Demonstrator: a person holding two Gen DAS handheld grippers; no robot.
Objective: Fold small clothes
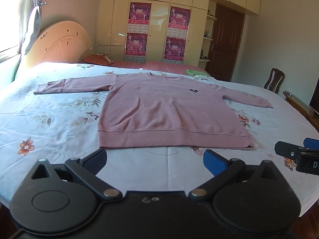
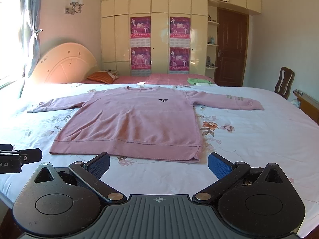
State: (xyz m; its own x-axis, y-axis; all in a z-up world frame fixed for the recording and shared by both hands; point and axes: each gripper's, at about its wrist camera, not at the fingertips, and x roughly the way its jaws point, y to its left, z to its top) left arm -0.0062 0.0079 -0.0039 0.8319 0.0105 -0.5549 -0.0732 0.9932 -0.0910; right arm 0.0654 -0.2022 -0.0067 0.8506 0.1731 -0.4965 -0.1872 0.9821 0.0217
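left gripper [image 1: 155, 160] agape | pink sweatshirt [image 1: 159, 109] flat | green cloth [image 1: 196, 72] beyond

sweater [image 1: 159, 107]: flat on the bed [image 1: 59, 123], near the middle, hem toward the near edge, collar toward the far edge
sleeves: spread out to the left and right sides of the bed
left tongs [image 1: 155, 161]: over the near edge, just before the hem, apart from it
right tongs [image 2: 158, 165]: over the near edge, before the hem's right corner, beside the left tongs
pillow [image 1: 98, 59]: behind the sweater, by the headboard [image 1: 63, 43] at the far left
folded cloth [image 1: 196, 72]: at the far edge, behind the right shoulder
wardrobe [image 1: 159, 20]: behind the bed
chair [image 1: 274, 80]: beyond the bed's right side
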